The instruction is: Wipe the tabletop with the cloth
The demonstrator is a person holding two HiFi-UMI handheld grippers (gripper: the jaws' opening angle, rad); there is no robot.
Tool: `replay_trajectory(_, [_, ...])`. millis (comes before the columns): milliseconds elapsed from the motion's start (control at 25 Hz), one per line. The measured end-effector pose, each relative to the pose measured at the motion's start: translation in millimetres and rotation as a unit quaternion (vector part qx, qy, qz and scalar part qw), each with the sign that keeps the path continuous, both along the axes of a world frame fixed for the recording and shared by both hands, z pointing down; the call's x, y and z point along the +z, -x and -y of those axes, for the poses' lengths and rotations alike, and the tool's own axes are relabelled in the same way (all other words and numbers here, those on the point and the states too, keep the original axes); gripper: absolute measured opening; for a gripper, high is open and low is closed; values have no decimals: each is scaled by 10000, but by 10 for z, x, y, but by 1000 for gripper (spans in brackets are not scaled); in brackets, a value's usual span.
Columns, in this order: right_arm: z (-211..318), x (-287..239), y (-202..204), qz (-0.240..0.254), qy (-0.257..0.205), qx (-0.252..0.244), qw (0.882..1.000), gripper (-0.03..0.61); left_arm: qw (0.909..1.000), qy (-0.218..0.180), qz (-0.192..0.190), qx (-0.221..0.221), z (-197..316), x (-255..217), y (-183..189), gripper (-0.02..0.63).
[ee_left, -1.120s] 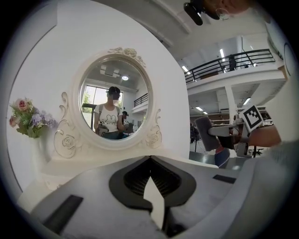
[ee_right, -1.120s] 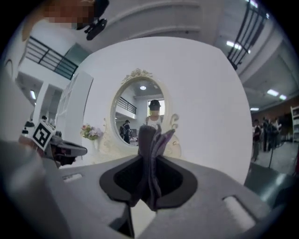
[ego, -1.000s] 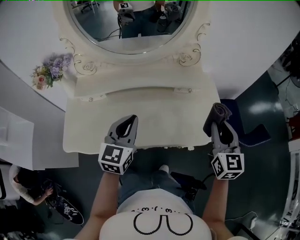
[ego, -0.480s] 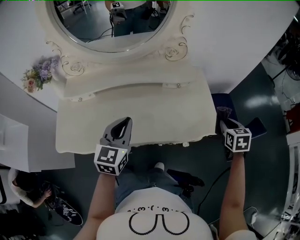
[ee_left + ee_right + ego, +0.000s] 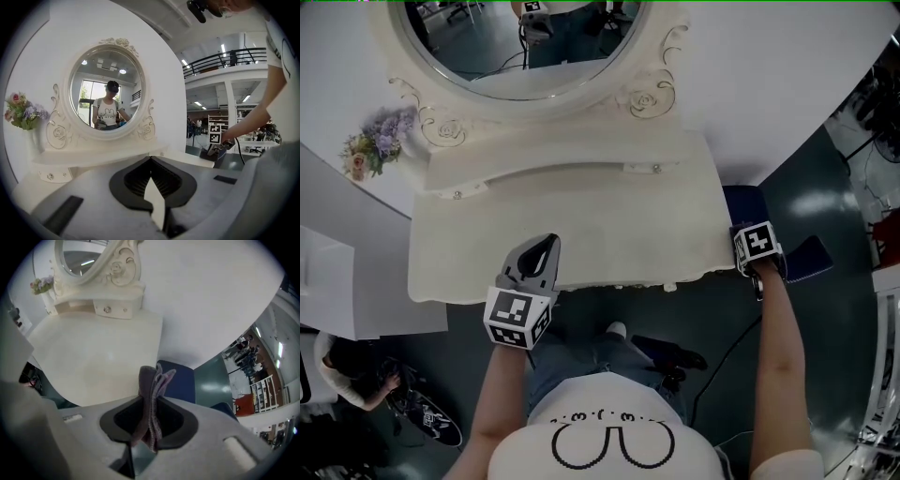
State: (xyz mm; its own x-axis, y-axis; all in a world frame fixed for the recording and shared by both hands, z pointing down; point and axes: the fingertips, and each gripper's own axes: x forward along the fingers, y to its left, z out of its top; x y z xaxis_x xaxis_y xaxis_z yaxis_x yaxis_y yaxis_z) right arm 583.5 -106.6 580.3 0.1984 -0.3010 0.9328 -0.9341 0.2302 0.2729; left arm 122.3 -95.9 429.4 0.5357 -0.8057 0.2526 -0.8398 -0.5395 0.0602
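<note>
**Cloth held at the table's right edge, wiping not yet under way**

The cream dressing table [image 5: 581, 211] has a wide, bare top. It is open from the scalloped front edge back to a raised shelf [image 5: 534, 173] under the round mirror [image 5: 520, 42], so long side-to-side strokes have free room. Only that shelf's curved front would stop the cloth at the back. A blue seat [image 5: 741, 202] stands just beside the right end, below the right gripper [image 5: 149, 404].

That gripper is clamped on the folded grey cloth [image 5: 152, 380], which sticks up from between its jaws. It hangs off the front right corner, and the cloth looks clear of the surface. The step in hand seems to be bringing the cloth in to start. Next it must move left over the rim, then press down flat.

The left gripper [image 5: 549, 242] sits over the front edge near the middle, jaws closed with nothing in them. It may need to move aside. A bunch of flowers [image 5: 370, 150] stands at the far left, off the wiping area.
</note>
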Motion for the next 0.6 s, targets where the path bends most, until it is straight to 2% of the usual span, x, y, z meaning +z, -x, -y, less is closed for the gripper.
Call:
replay_trajectory(200, [-7, 120, -14, -13, 143, 245, 9996, 83, 10000, 31, -6, -31, -6, 14, 84, -2])
replay_trajectory(400, [-11, 130, 157, 480, 112, 446, 9978, 83, 9999, 107, -44, -22, 19, 57, 180, -2])
replay_trajectory(600, [44, 158, 392, 560, 103, 332, 9978, 83, 9999, 145, -31, 23, 42, 81, 290, -2])
